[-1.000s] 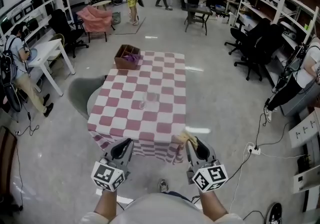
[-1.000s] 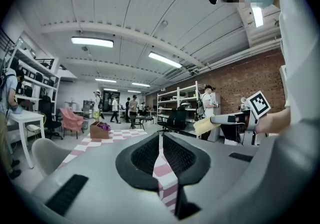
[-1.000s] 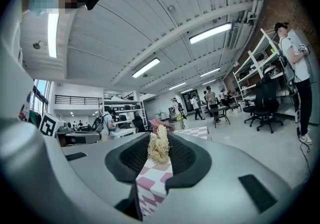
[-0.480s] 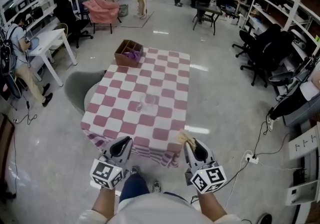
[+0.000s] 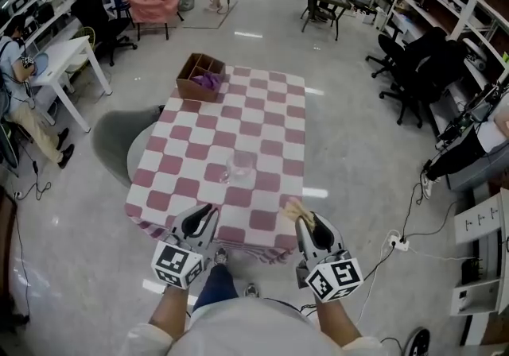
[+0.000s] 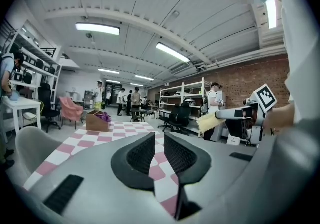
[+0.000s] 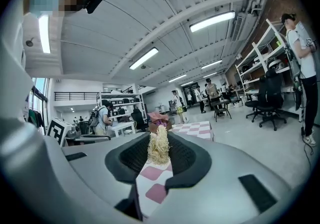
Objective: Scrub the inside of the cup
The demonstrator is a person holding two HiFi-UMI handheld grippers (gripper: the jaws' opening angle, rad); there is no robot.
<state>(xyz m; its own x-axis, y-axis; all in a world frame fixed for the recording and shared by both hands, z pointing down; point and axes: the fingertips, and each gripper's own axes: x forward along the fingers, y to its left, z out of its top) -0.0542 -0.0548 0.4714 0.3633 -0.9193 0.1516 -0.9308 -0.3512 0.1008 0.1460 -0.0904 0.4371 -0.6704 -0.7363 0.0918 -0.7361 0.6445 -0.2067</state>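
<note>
Since my right tool (image 5: 307,225) grips the scrubber (image 7: 159,147) and my left tool (image 5: 201,217) is closed empty, I'd open the left to steady the cup (image 5: 241,165).

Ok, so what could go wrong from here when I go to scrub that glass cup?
1. The clear glass cup stands free on the checked tablecloth; the left gripper is shut and empty, so unless it opens and steadies the cup, scrubbing may tip it.
2. The right gripper pinches a loose fibrous scrubber that might slip out.
3. Snagging the cloth's hanging edge could drag the cup.
</note>
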